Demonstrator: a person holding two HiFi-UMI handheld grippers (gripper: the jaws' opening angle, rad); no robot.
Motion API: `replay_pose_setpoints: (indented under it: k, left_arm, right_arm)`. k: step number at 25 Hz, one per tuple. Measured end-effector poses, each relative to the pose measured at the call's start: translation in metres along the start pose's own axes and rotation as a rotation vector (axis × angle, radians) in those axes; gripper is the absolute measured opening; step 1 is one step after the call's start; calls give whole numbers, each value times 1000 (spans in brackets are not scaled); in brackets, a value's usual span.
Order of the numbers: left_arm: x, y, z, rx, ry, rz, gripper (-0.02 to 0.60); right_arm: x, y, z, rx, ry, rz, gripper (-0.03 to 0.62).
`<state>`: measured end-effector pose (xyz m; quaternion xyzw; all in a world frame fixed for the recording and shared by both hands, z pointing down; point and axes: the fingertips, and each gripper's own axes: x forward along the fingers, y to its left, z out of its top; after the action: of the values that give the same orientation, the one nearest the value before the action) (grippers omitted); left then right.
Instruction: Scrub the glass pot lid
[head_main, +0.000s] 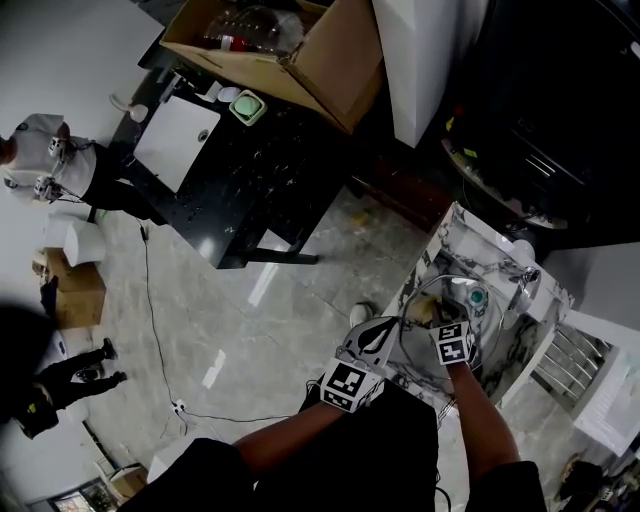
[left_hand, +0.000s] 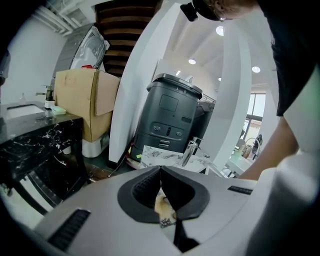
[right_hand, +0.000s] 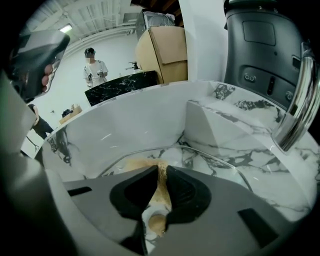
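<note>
Right tool (right_hand: 159, 172) pinches a sponge (right_hand: 161, 186) on the lid (right_hand: 215, 162) in the sink (right_hand: 125, 125). Left tool (left_hand: 161, 171) is closed and empty. The glass looks stiff, slick and breakable, so grip its rim.

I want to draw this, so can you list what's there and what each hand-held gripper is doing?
place: white marble sink
glass pot lid: inside the sink
right hand-held gripper: shut on a tan scrub pad, at the lid
left hand-held gripper: jaws together; a tan bit shows in the gap, can't tell what
faucet: shiny, beside the sink
</note>
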<state>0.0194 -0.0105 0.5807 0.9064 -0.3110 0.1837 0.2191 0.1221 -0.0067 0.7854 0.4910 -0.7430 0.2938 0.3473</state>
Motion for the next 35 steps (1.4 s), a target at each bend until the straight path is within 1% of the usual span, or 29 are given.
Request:
replay_pose_setpoints:
  k: [3,9,17,21,27,31,35]
  left_arm:
    - [-2,4,0,16,3,13,17]
    - [2,-2,-5,24,22,16,17]
    - [10,-15,-11,26,50,-13,17]
    - [14,-19,-5,31,30,-19,17]
    - [19,-29,-11,18,67,-43,17]
    - [17,-33,-11,24,61,-44,17]
    - [17,-39,-13,22,58,-43,17]
  right_arm:
    - [2,-6,-6,-2,22,-12,61]
    - [0,-28,-5,-2,12,-56,61]
    - [-6,-55,-12,57,1,-121,63]
    - [-11,-68,-20,91,6,-160,63]
    - [-25,-94,-36,149,33,-235,63]
    - [-31,-100,-43,175,29,-244,63]
    - [-43,-109,-53,190,48,-263,63]
